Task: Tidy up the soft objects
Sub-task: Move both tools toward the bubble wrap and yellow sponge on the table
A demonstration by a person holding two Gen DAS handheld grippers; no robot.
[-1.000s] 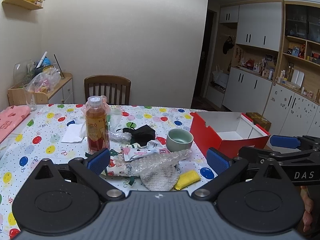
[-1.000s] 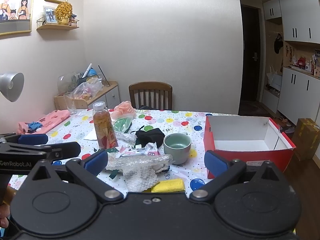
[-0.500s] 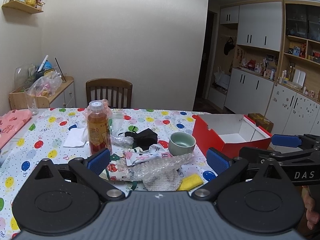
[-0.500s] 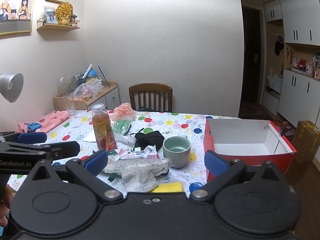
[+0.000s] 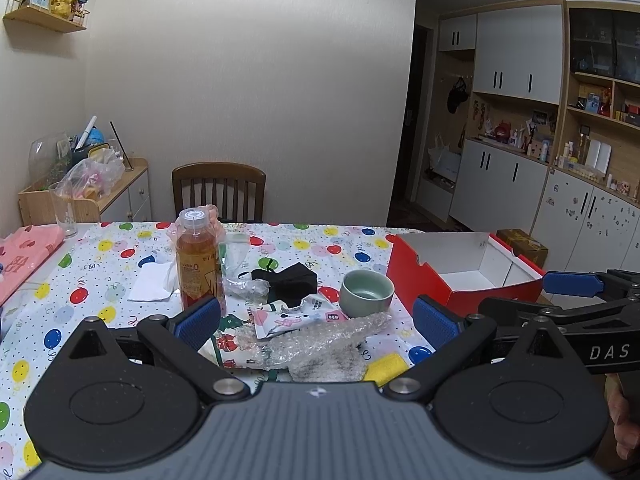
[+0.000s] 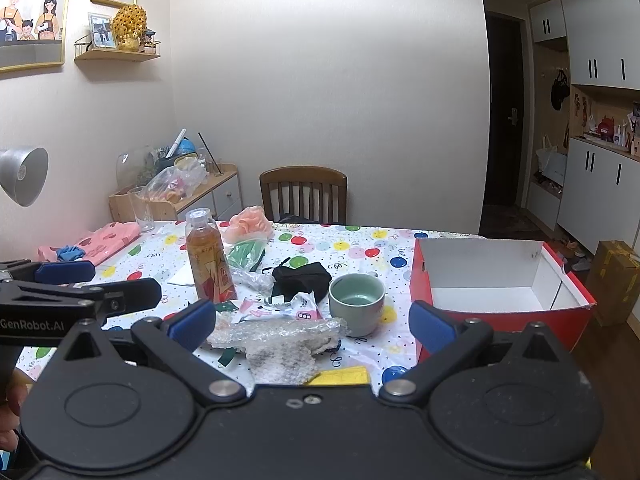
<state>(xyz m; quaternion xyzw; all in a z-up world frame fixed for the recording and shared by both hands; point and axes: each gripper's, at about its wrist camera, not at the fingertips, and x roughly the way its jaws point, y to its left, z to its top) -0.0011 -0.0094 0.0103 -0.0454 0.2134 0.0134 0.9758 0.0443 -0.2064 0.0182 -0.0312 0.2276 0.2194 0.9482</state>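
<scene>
While both tools hang back at the near edge of the balloon-print tablecloth (image 5: 120, 248), nothing is gripped: the left gripper (image 5: 316, 322) has its blue-padded fingers spread wide, and the right gripper (image 6: 312, 320) is spread the same way, each framing the pile without touching it. Soft things lie in a heap at about 12 o'clock of both wrist views: a crumpled sheet of clear bubble wrap (image 6: 276, 332) over a greyish white knitted cloth (image 6: 280, 360), a yellow sponge (image 6: 340, 377) just beside at 4 o'clock of the cloth, a printed white snack pouch (image 5: 296, 314) behind, and a black fabric pouch (image 6: 302, 276) farther back. Hard neighbours sit close: a pale green ceramic cup (image 6: 356, 300) touching or nearly touching the wrap's right end, and an amber drink bottle with clear cap (image 5: 198, 260) at 10 o'clock of the heap. An open red cardboard box with white inside (image 6: 500, 280) stands at 2 o'clock, looking empty; likely the destination. Judged step: approach and first pick. Advice: take the top layer first, pinch the wrap at its left end, away from the cup, lift straight up before swinging toward the box. Risk: wrap drags the cloth or nudges the cup. A pink mesh puff (image 6: 248, 224) waits at the far side.
</scene>
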